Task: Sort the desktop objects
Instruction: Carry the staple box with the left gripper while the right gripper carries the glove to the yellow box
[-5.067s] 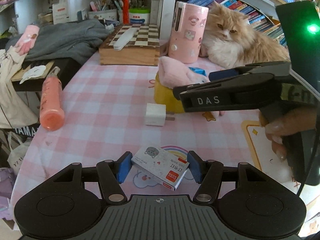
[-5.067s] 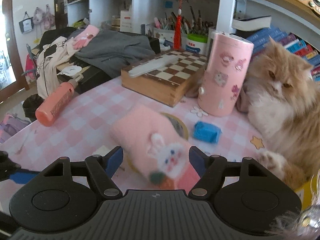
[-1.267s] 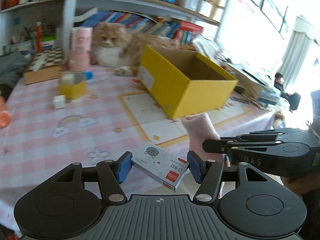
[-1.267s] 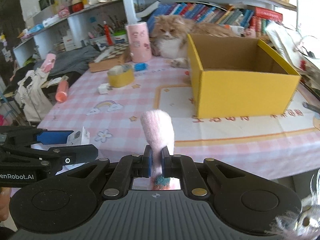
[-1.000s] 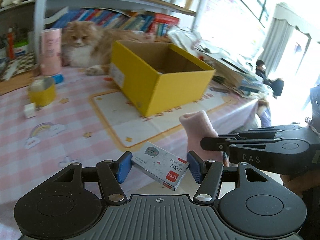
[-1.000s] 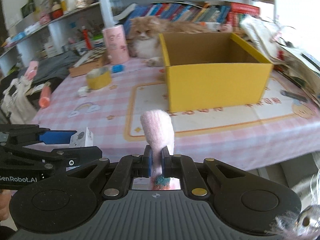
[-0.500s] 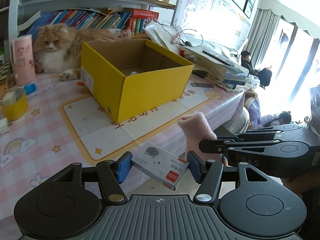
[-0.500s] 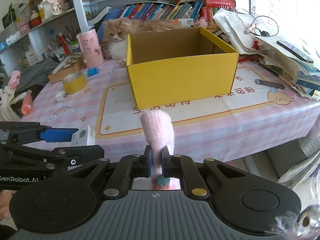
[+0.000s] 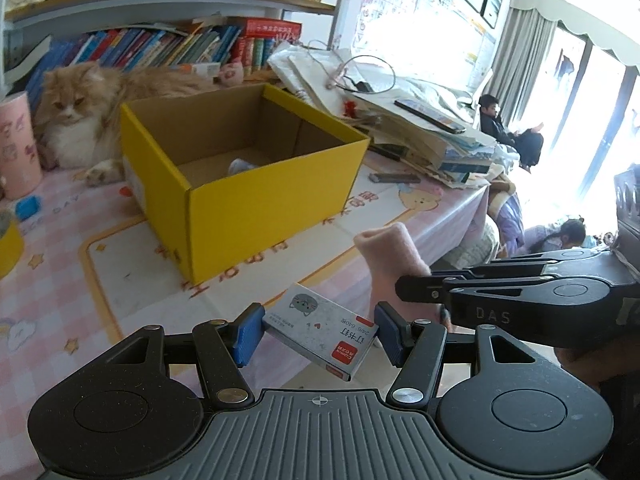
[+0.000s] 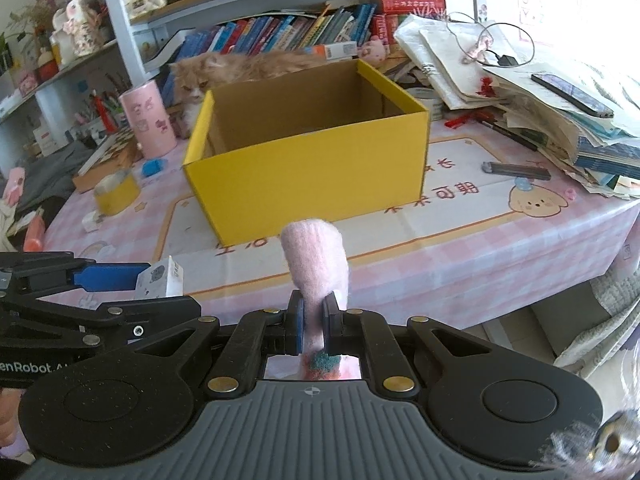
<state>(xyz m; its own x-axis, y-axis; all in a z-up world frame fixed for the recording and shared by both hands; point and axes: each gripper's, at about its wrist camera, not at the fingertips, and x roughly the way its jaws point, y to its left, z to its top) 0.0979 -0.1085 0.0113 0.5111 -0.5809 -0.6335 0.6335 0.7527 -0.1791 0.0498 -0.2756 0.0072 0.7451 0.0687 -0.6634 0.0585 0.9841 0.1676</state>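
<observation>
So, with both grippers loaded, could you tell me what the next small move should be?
Probably carry both forward over the open yellow box. The left gripper holds a staples box, the right gripper a pink sock, and both are short of its near wall.

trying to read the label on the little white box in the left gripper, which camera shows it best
The left wrist view. The small white box lies face-up between the left gripper's blue fingers, showing its cat drawing, print and red corner. The right wrist view catches only one end of it, beside a blue finger, too little to read.
</observation>
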